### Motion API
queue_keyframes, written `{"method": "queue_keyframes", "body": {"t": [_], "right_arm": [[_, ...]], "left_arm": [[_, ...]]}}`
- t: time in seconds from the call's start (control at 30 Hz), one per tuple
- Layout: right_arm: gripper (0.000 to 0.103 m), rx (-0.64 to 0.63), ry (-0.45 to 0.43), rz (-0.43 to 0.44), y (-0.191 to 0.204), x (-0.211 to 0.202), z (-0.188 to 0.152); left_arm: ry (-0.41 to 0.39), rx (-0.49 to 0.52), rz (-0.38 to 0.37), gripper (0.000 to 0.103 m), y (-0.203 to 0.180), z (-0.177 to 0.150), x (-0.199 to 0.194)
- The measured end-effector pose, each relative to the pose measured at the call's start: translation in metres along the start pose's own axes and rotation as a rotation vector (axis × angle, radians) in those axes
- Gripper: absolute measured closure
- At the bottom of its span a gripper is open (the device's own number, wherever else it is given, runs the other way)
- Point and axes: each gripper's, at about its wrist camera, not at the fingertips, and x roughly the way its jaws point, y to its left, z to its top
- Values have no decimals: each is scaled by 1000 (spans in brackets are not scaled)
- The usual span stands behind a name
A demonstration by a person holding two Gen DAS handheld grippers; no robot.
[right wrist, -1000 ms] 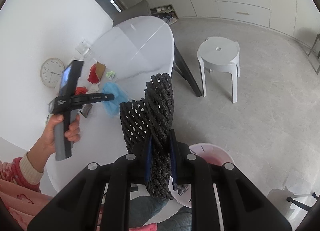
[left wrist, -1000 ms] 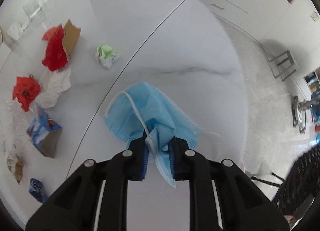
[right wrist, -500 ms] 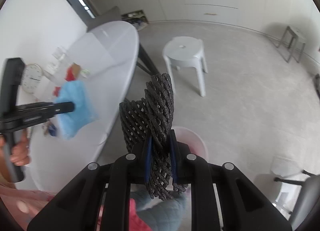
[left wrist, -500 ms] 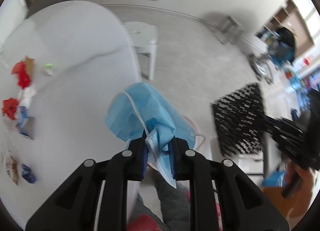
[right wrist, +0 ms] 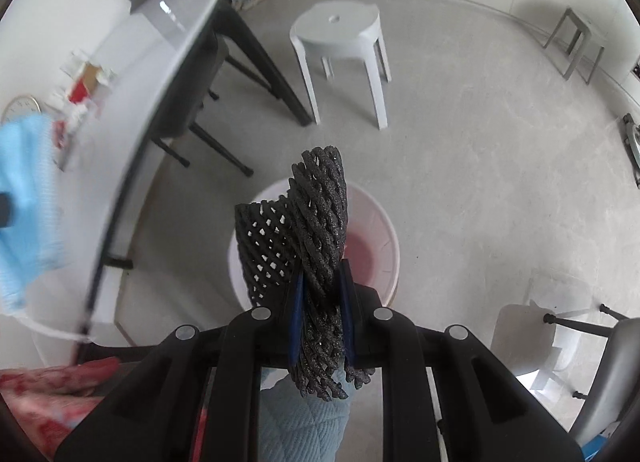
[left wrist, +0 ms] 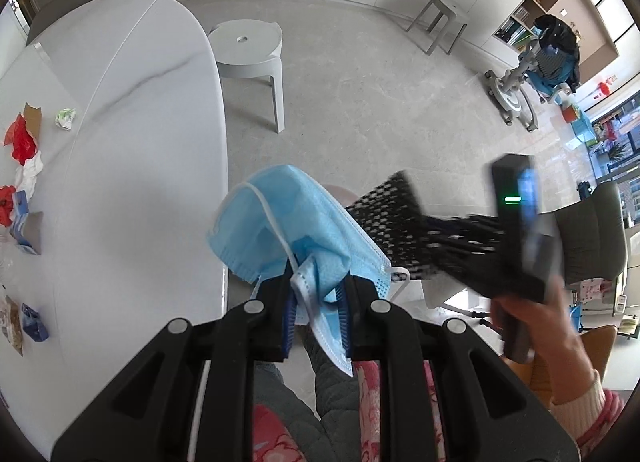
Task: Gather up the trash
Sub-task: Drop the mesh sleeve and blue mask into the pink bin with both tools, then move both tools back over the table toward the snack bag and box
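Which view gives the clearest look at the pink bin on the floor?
The right wrist view: the pink bin sits below the right tongs, its rim and inside visible behind the black foam net they grip. In the left wrist view, only a sliver of its rim peeks past the blue face mask.

Left gripper (left wrist: 318, 294) points steeply down, jaws clamped on blue mask (left wrist: 296, 218). Right gripper (right wrist: 320, 294) points steeply down, jaws just opening slightly, black foam net (right wrist: 316, 222) between them.
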Motion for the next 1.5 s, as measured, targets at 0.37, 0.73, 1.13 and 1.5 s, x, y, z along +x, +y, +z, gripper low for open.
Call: {"method": "queue_keyframes", "body": {"t": [0.37, 0.73, 1.13, 1.5], "right_arm": [[25, 13, 21, -21, -17, 14, 5], [12, 112, -115, -89, -66, -76, 10], [10, 151, -169, -83, -76, -100, 8], [9, 100, -199, -78, -35, -116, 19]], "left_arm": [[27, -34, 9, 85, -13, -1, 9], [48, -5, 4, 49, -40, 1, 22], [33, 27, 68, 8, -51, 0, 16], [-42, -34, 89, 8, -22, 0, -8]]}}
